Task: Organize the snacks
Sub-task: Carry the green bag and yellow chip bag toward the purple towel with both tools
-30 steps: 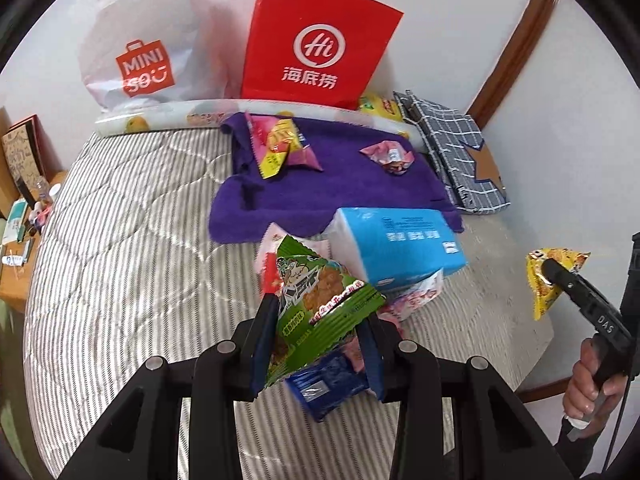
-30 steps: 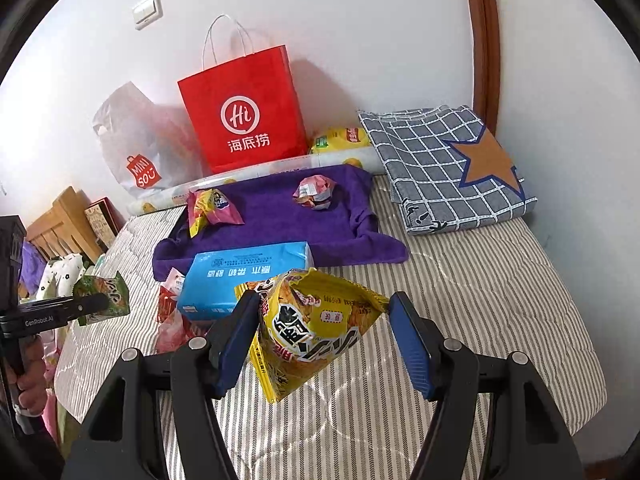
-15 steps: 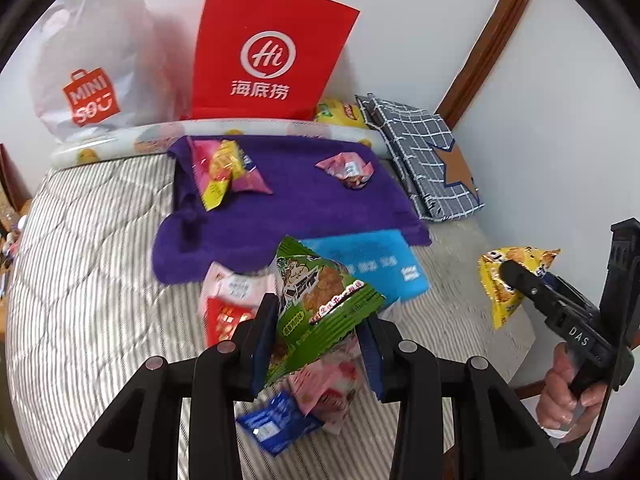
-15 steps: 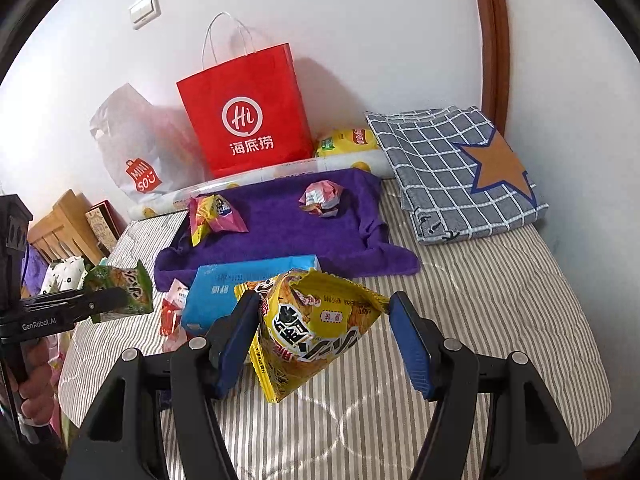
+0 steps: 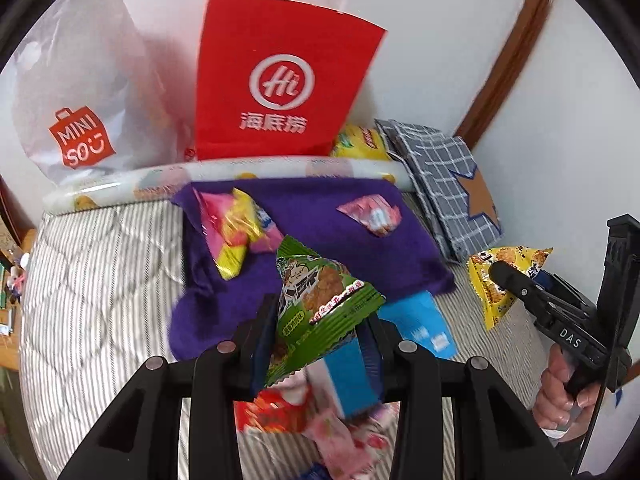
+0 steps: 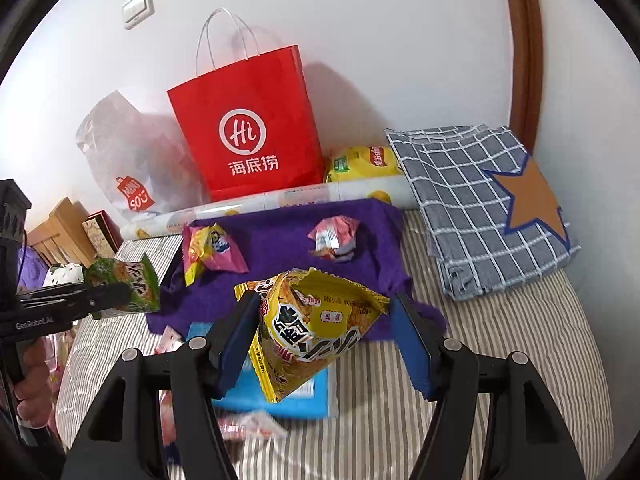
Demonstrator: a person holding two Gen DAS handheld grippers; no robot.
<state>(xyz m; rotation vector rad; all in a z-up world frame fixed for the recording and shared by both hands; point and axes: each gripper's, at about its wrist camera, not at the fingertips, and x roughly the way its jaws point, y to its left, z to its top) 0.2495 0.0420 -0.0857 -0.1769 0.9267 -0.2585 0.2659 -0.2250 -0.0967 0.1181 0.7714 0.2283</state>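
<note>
My left gripper (image 5: 316, 344) is shut on a green snack packet (image 5: 320, 304) and holds it in the air over the near edge of the purple towel (image 5: 312, 216). My right gripper (image 6: 324, 340) is shut on a yellow snack packet (image 6: 312, 328), also held above the bed; it also shows in the left wrist view (image 5: 500, 280). On the towel lie a pink-and-yellow packet (image 5: 236, 232) and a small pink packet (image 5: 372, 216). A blue tissue pack (image 5: 424, 320) lies just below the towel, with several pink and red packets (image 5: 304, 408) beside it.
A red paper bag (image 5: 280, 80) and a white Miniso bag (image 5: 80, 92) stand against the wall behind a rolled printed sheet (image 5: 224, 180). A yellow chip bag (image 5: 360, 140) and a folded checked cloth (image 5: 444, 188) lie at the right. The striped mattress (image 5: 100, 280) ends near a wooden table at left.
Both grippers have moved forward toward the purple towel with their packets still held. The towel and bags look closer; the tissue pack now sits under the grippers.
</note>
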